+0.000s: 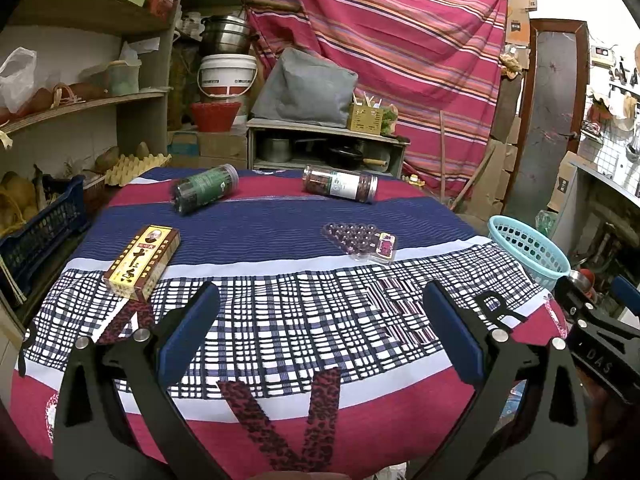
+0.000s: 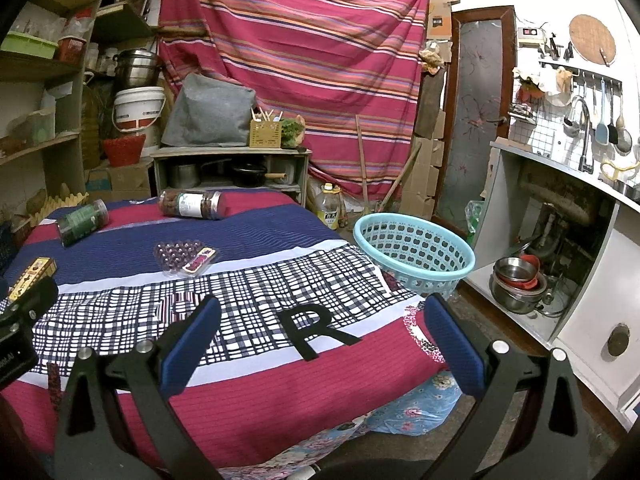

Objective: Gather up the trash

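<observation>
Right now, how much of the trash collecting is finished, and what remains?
Nothing looks done: the blue basket appears empty. Nothing is in hand; the left gripper and right gripper are both open above the table. Left on the cloth: the green jar, the brown jar, the yellow box and the blister pack.

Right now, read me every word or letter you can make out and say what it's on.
"R": black letter on the tablecloth.
"DAS": right tool's body.
Yellow box: characters too blurred to read.
Two jars, bead pack, white bucket: labels unreadable.
</observation>
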`<state>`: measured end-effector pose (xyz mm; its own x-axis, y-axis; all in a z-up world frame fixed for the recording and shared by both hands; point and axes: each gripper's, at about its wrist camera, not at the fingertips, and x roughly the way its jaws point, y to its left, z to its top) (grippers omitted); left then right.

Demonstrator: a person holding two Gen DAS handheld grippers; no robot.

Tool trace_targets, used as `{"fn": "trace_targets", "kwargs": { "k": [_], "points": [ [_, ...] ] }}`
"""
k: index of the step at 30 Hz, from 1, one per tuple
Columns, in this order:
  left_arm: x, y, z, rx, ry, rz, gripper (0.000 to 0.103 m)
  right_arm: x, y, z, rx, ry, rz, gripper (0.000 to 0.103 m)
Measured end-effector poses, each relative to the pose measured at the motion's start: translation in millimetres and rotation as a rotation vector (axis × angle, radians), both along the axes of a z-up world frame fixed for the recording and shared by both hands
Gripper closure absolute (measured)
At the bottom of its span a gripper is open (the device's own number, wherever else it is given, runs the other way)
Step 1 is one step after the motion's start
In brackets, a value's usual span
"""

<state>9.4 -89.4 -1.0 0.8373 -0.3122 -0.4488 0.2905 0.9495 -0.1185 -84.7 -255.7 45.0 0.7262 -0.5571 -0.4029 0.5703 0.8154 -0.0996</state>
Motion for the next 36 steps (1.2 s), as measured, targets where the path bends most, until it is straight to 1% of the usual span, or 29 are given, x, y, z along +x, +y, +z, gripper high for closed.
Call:
{"fn": "trace_targets", "kwargs": {
  "k": [36],
  "points": [
    [-1.0, 0.1, -0.6, 0.002, -0.005, 0.004, 0.005, -2.5, -4.3, 0.7, -0.003, -0.001, 0.006, 0.004]
  ]
}}
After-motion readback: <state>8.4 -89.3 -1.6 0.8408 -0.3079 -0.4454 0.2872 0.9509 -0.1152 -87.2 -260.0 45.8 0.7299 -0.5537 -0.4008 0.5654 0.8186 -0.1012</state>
